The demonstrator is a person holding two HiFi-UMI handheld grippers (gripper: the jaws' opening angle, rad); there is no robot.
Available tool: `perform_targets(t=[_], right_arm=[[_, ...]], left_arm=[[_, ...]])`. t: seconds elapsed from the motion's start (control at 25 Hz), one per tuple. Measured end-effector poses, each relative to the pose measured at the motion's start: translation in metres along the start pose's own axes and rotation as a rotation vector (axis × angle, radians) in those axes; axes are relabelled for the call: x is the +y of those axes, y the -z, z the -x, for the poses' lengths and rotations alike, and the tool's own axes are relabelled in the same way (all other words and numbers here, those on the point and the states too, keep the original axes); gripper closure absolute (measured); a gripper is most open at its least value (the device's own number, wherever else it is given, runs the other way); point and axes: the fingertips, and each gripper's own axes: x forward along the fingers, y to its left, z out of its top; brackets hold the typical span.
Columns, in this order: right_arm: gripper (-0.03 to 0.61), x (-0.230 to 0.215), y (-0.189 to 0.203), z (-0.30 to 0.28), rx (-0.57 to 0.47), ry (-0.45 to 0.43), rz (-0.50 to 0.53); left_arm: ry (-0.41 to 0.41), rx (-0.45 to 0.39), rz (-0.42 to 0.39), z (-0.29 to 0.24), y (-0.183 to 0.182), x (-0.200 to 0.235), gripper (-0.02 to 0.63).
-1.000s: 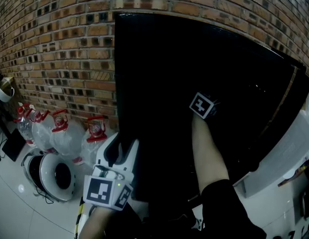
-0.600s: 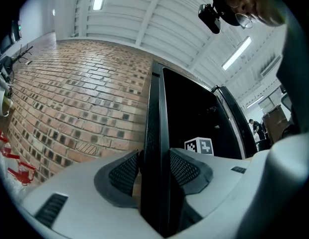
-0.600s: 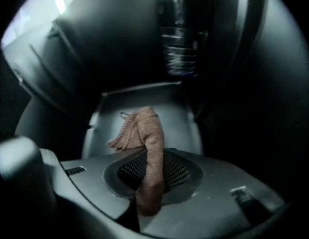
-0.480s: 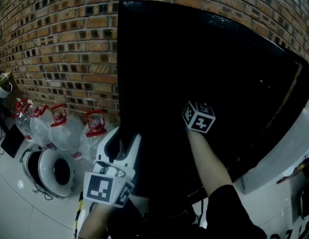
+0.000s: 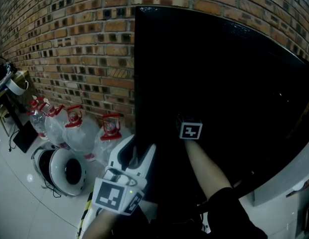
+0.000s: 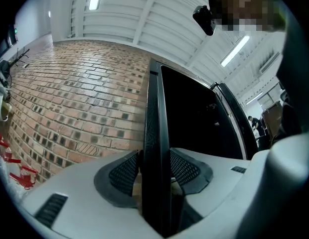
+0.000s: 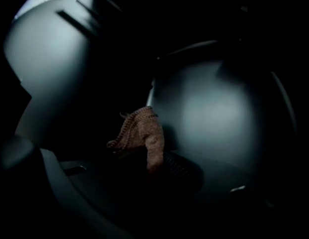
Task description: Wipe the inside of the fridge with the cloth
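Brown cloth [image 7: 142,133] is seen only in the right gripper view. It is pinched in the jaws of the right gripper [image 7: 155,169], before a pale curved inner wall [image 7: 229,113] of the dark fridge [image 5: 219,73]. In the head view it is lost in blackness. The left gripper [image 6: 154,176] is clamped on the black door edge [image 6: 155,113]. A brick wall [image 5: 79,49] and water bottles [image 5: 79,133] are noted at the left.

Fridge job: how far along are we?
Done: the door is open, with the left gripper clamped on its edge. In hand: the right gripper grips the brown cloth inside the dark fridge, near a pale inner wall. Left: the wiping itself; it is too dark to tell which surfaces are already done.
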Motion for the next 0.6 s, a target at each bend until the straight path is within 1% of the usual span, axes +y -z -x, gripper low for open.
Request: perform_targets(t=[0.08,0.2,0.28,0.44,0.6], right_arm=[[0.503,0.006,0.003,-0.007,-0.009,0.009,0.013],[0.503,0.006,0.003,-0.009,-0.038,0.046,0.023],[0.503,0.005,0.003,-0.009,-0.047,0.052,0.034],[0.503,0.001,0.000,-0.009,-0.036,0.053,0.043],[0.503,-0.017,0.003,-0.001,-0.024,0.086,0.032]], left_arm=[[0.000,0.003,-0.010,-0.001,0.000,0.001,0.413],[0.012,0.012,-0.015,-0.002,0.001,-0.001,0.411],[0.014,0.011,-0.015,-0.002,0.001,-0.001,0.411],[-0.016,-0.017,-0.029,-0.003,-0.003,0.003,0.411],[-0.010,0.009,-0.020,-0.003,0.003,0.000,0.413]])
